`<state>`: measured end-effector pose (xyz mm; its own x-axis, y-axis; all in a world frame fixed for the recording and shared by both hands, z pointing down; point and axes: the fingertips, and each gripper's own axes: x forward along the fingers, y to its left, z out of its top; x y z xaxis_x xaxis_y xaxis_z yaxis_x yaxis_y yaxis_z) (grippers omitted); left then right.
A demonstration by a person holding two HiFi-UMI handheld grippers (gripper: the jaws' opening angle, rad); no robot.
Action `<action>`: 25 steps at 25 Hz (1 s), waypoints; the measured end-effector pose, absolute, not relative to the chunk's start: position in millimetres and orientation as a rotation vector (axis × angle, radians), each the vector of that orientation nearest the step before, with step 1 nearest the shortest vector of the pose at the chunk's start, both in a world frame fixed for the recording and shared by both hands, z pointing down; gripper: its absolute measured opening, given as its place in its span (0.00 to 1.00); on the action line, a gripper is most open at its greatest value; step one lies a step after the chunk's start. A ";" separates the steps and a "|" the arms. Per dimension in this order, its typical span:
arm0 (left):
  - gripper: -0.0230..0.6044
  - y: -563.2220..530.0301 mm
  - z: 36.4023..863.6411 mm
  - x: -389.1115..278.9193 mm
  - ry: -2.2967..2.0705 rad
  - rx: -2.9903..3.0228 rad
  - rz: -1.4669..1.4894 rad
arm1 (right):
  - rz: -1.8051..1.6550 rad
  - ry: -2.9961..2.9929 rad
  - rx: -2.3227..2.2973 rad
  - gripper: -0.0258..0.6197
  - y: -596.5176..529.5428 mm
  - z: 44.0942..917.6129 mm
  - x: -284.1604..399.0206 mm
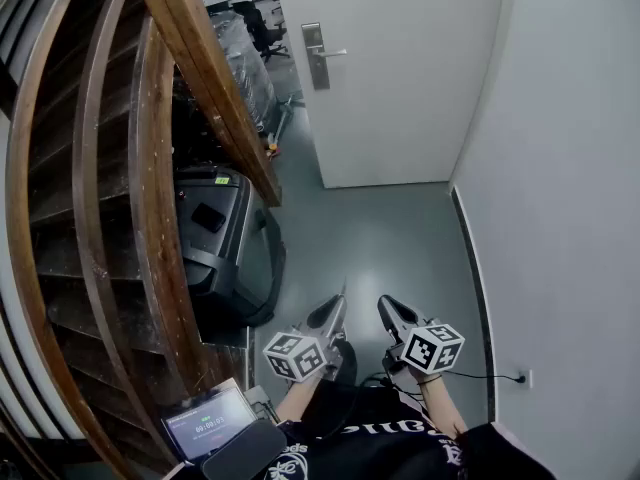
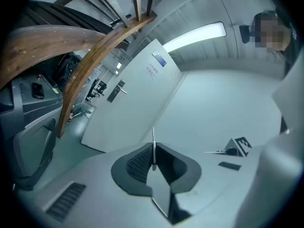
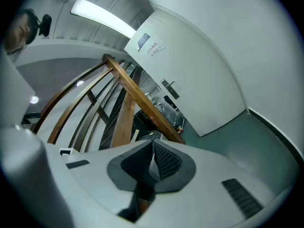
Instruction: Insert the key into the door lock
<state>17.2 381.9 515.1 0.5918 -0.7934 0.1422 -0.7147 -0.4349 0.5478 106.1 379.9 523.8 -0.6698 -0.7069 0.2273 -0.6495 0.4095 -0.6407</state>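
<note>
we see the key (image 2: pixel 153 146) edge-on, pinched between the clenched jaws of the left gripper (image 1: pixel 336 306), low at 6 o'clock in the head view. the door lock (image 1: pixel 316 58) is well apart at 12 o'clock. the right gripper (image 1: pixel 386 305) has its jaws pressed together on nothing.

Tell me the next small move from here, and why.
Probably carry the left gripper forward toward the door lock. Its jaws are shut on a thin key, seen edge-on and pointing roughly doorward, but the lock is far off across the floor. The right gripper is shut on nothing.
</note>
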 end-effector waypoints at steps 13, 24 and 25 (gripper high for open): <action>0.08 215.7 497.1 -83.8 -1.148 2.288 -0.219 | -1.080 2.586 -1.270 0.08 220.5 508.1 1.6; 0.08 145.4 520.8 -93.7 -1.091 2.204 -0.244 | -1.123 2.591 -1.352 0.08 154.4 517.6 -2.9; 0.08 137.6 522.6 -93.0 -1.089 2.203 -0.241 | -1.127 2.587 -1.349 0.08 147.5 519.4 -2.6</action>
